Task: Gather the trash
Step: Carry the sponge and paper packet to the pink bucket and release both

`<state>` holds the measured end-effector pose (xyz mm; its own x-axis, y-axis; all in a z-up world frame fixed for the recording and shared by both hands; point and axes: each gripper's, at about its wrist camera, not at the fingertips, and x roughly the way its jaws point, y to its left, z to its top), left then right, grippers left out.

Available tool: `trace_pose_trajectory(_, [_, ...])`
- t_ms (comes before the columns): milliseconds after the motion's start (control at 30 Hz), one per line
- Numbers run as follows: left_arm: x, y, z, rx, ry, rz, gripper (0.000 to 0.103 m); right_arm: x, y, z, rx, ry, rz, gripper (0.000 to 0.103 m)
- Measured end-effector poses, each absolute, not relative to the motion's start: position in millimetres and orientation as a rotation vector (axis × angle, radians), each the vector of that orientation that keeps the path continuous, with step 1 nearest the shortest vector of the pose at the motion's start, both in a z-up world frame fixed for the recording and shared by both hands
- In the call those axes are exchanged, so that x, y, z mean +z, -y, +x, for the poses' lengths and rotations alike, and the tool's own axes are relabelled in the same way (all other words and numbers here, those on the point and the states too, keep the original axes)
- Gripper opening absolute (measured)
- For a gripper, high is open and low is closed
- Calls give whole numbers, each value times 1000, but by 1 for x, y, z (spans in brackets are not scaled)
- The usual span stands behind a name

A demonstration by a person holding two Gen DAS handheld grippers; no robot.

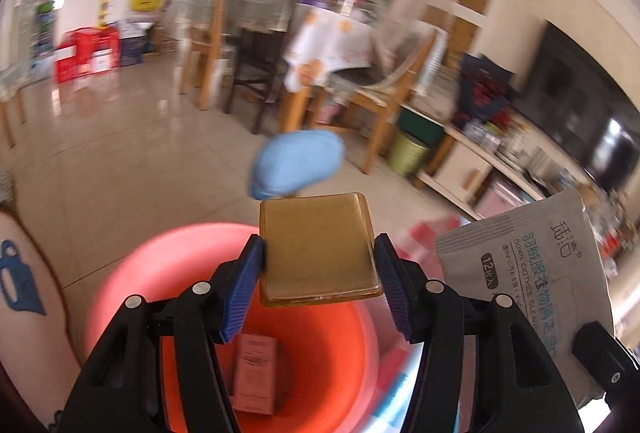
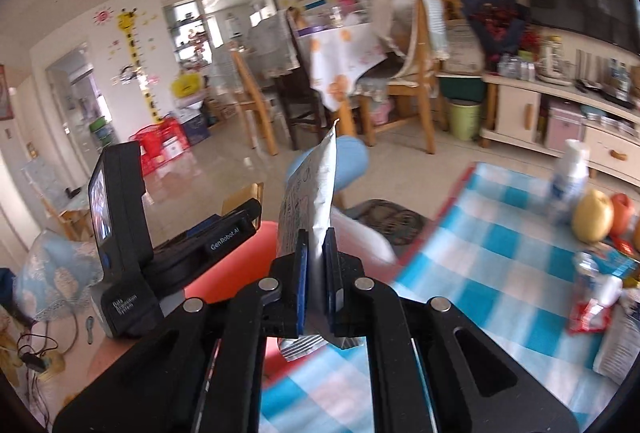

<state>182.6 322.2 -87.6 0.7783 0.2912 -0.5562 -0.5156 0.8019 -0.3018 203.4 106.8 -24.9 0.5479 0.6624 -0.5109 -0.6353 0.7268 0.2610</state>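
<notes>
Pinching a grey packet (image 2: pixel 310 193) between right claw (image 2: pixel 318 257).

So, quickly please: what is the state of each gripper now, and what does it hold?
Left gripper: closed on a flat amber plastic case, above the red bin.
Right gripper: closed on a grey wipes packet.

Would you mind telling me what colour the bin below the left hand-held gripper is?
The bin is red-orange, clearest in the left wrist view.
</notes>
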Motion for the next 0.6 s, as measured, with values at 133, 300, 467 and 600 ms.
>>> trace_pose_trajectory(133, [-94,-355,173,519,-515,-523,58,-34,-149,208,818,-663,58,9])
trace_pose_trajectory(300, [-103,-377,174,579,-539,-558,58,-62,-190,218,862,-770,85,10])
trace_pose_trajectory(467, [-112,-378,175,596,-573,-559,76,-88,-196,225,828,-850,100,50])
trace_pose_trajectory(600, [-110,-366,180,582,-568,-521,83,-87,-173,220,761,-826,103,68])
